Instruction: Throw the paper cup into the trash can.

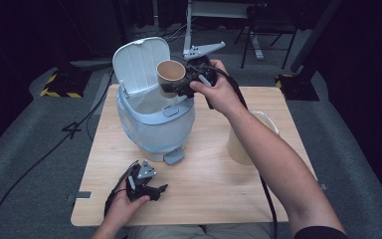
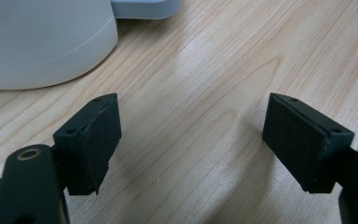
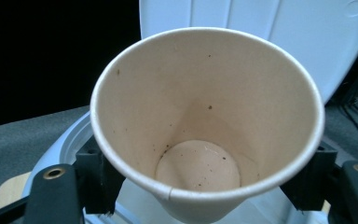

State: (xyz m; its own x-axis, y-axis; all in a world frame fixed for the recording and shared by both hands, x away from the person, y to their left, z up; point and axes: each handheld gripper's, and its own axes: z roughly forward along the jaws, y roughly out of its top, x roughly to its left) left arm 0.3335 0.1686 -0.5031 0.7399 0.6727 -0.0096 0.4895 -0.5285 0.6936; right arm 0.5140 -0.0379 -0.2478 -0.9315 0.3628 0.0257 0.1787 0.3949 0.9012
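While the left tongs (image 1: 151, 190) rest on the near edge of the tabletop (image 1: 214, 179), jaws spread wide on nothing, the work sits farther back. Beyond them the right tongs (image 1: 179, 85) pinch a used paper cup (image 1: 170, 74) by its sides, tipped on its side above the open bin (image 1: 154, 119), just before the raised lid (image 1: 140, 64). To do this well, I would carry the cup squarely over the opening, clear of the lid, then let go low. A second cup (image 1: 238, 144) is half hidden by the right forearm; the bin's inside cannot be made out.
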